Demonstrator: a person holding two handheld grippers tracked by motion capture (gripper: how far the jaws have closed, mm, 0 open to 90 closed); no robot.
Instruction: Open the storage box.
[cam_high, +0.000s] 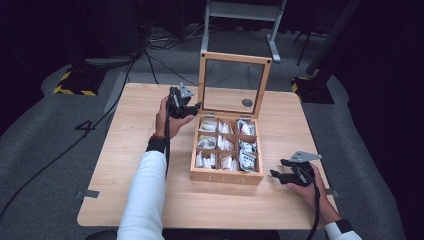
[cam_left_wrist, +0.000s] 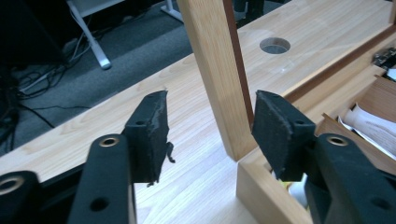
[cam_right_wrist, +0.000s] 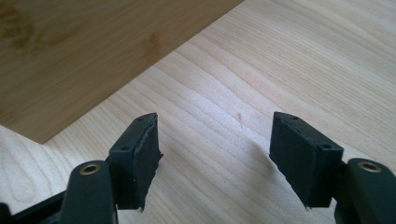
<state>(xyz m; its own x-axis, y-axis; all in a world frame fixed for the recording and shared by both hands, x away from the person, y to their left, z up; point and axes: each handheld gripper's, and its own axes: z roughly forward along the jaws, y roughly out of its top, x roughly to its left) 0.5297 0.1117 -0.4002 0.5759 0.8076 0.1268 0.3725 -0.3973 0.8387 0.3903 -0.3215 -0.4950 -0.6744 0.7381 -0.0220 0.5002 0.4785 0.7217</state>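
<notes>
A wooden box (cam_high: 226, 176) with several compartments of white packets (cam_high: 223, 144) stands on the table's middle. Its glass-paned lid (cam_high: 234, 59) stands upright at the back. My left gripper (cam_high: 192, 107) is at the lid's left hinge corner. In the left gripper view its jaws (cam_left_wrist: 210, 123) stand apart on either side of the lid's left frame post (cam_left_wrist: 212, 56), and the pads do not press on it. My right gripper (cam_high: 278, 169) hovers low over the table just right of the box's front corner. It is open (cam_right_wrist: 215, 154) with nothing between the jaws, and the box wall (cam_right_wrist: 70, 46) lies ahead.
A round hole (cam_high: 247, 102) in the tabletop (cam_high: 150, 200) sits behind the lid. Bare wood lies left of the box and along the front edge. Cables (cam_high: 90, 127) trail over the grey floor on the left, and a white desk frame (cam_high: 274, 45) stands beyond the table.
</notes>
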